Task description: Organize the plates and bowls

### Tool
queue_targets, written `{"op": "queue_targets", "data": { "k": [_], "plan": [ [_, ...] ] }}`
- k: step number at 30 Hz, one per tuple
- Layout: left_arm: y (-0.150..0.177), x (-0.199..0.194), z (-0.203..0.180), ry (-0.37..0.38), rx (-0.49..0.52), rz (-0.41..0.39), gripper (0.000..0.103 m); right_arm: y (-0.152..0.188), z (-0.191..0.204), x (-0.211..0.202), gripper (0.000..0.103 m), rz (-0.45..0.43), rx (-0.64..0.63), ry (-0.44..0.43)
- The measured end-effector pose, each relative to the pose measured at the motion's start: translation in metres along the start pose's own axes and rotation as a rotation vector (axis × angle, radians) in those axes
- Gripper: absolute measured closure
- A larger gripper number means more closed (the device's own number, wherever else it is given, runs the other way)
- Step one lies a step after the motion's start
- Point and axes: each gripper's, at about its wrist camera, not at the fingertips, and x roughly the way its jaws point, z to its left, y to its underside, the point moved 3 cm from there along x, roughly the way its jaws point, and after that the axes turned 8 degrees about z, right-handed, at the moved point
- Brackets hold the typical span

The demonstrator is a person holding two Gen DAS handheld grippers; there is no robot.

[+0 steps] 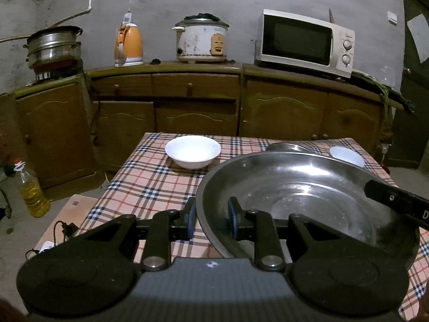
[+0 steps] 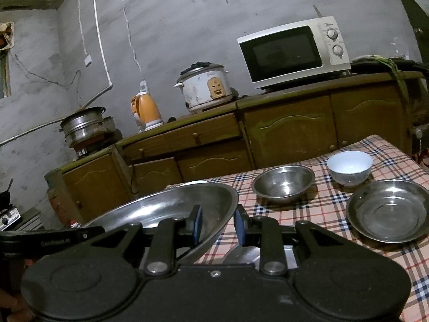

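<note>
A large steel plate (image 1: 303, 196) hangs tilted over the checked tablecloth (image 1: 150, 177), held from both sides. My left gripper (image 1: 212, 218) is shut on its left rim, and my right gripper (image 2: 218, 224) is shut on its right rim (image 2: 228, 209). Each view shows the other gripper's finger on the far rim. A wide white bowl (image 1: 193, 151) stands on the cloth beyond the plate. To the right stand a steel bowl (image 2: 283, 183), a small white bowl (image 2: 350, 167) and a smaller steel plate (image 2: 388, 210).
A wooden cupboard (image 1: 193, 112) behind the table carries a microwave (image 1: 303, 41), a rice cooker (image 1: 201, 40), an orange kettle (image 1: 128, 44) and a steel steamer pot (image 1: 53, 45). An oil bottle (image 1: 33, 193) stands on the floor at the left.
</note>
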Motion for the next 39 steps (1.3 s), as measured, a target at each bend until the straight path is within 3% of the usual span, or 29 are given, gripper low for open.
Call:
{"op": "queue_targets", "data": {
  "k": [39],
  "plan": [
    [0.000, 0.030, -0.063, 0.081, 0.091, 0.028, 0.077, 0.007, -0.064, -0.013, 0.070, -0.028, 0.096, 0.116]
  ]
}}
